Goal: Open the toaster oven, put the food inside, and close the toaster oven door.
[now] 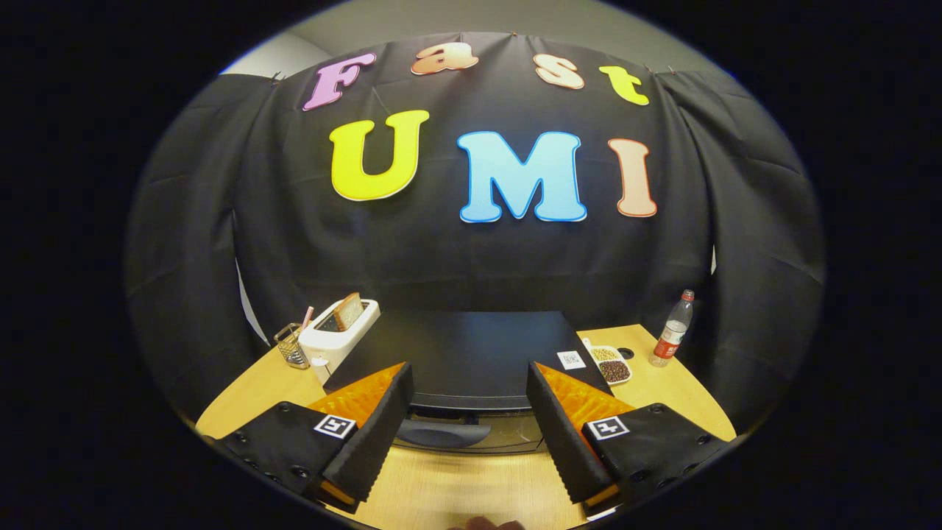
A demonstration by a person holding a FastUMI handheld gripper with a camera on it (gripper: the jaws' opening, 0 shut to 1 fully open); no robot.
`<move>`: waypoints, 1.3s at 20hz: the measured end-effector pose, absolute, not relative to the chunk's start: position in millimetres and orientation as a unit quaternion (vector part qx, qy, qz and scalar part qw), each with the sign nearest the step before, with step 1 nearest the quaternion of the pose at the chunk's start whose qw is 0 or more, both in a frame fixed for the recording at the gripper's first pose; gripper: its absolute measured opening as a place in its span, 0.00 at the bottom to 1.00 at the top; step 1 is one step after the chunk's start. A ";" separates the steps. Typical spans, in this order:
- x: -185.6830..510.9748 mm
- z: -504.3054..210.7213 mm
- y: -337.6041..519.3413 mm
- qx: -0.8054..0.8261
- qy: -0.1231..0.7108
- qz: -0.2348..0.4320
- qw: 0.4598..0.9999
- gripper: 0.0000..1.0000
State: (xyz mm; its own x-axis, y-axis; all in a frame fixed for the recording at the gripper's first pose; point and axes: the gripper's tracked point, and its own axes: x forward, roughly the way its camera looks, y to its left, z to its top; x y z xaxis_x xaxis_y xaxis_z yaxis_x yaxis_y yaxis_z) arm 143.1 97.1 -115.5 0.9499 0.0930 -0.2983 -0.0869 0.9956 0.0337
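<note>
Light wooden worktop (456,493) in front of a black cloth wall. Big black toaster oven (464,357) in the middle, door shut, just ahead of the tool (469,401). Tool fingers spread wide, holding nothing. White pop-up toaster (335,335) with a bread slice (348,311) left of the oven, wire holder (293,346) beside it. White dish of beans (611,364) and clear plastic bottle (673,329) on the right.

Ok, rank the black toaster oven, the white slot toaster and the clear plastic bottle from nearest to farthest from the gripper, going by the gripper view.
The gripper has its jaws open.
1. Black toaster oven: just ahead, between the jaws.
2. White slot toaster: beyond, beside the oven's left.
3. Clear plastic bottle: farthest, at the table's back right corner.
</note>
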 end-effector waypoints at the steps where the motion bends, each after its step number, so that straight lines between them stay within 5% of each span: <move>1: 146.6 -121.2 99.5 0.010 0.157 0.046 0.987 0.98; 18: 158.7 -195.7 120.0 0.002 0.236 0.064 0.970 0.98; 26: 109.0 -213.8 119.7 0.004 0.269 0.066 0.961 0.99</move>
